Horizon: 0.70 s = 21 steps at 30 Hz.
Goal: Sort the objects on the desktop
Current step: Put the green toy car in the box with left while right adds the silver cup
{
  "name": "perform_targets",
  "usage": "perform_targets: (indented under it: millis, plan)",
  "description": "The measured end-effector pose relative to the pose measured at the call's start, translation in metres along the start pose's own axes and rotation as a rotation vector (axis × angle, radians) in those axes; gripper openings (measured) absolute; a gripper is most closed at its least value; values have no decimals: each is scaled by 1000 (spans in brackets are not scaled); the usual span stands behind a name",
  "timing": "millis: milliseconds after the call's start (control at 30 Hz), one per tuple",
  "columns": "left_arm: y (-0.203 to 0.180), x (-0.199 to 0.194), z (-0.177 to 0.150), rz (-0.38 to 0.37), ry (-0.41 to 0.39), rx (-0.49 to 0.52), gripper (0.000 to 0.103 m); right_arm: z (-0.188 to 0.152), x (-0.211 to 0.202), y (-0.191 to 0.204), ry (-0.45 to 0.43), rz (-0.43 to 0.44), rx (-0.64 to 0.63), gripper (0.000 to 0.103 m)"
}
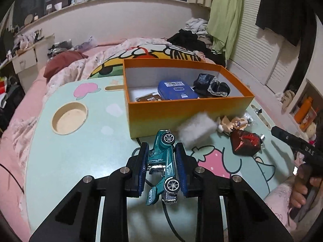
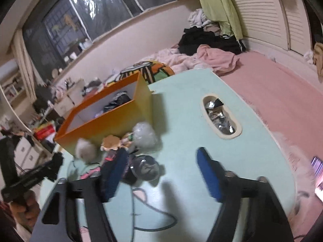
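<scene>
Your left gripper (image 1: 161, 168), angled down over the counter (image 1: 84, 151), clamped on the green toy car (image 1: 162, 161); right gripper (image 2: 161, 176) agape, empty.

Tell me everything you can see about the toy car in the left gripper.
The toy car is teal, looks like painted metal, with white lettering, chrome trim and silver spoked wheels. It lies turned on its side, nose pointing away toward the orange box, rear wing nearest the camera. The left gripper is shut on it, its blue ribbed pads pressing both flanks. It seems lifted above the mint green table; nothing else touches it.
</scene>
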<state>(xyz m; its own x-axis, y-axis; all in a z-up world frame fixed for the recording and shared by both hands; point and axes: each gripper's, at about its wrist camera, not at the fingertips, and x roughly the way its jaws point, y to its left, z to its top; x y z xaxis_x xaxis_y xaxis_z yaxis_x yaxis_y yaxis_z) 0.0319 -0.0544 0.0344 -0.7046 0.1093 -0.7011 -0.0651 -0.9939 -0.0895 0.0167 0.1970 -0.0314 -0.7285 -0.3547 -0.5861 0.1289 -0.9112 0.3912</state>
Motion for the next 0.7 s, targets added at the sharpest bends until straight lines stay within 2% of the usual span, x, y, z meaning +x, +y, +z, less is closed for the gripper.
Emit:
perform_targets:
  millis: [167, 267, 300, 333, 367, 467, 600, 700]
  plan:
    - [-4, 5, -3, -19, 15, 7, 28, -5, 13, 10, 51, 17, -42, 50]
    - [-7, 7, -5, -19, 19, 15, 28, -15, 30, 23, 105, -47, -144, 42]
    - [-8, 8, -5, -20, 20, 16, 28, -19, 31, 32, 88, -88, -198, 39]
    - [-8, 9, -6, -19, 22, 17, 28, -22, 32, 37, 82, -107, -229, 35]
    - [-9, 9, -6, -18, 21, 18, 28, -25, 34, 41, 86, -110, -251, 24]
    - [-9, 8, -7, -12, 16, 25, 28, -32, 35, 48, 79, -112, -292, 24]
    - [-9, 2, -4, -14, -1, 23, 28, -33, 29, 36, 64, -70, -237, 24]
    - [-10, -5, 3, -29, -22, 20, 28, -27, 18, 35, 17, -27, -206, 24]
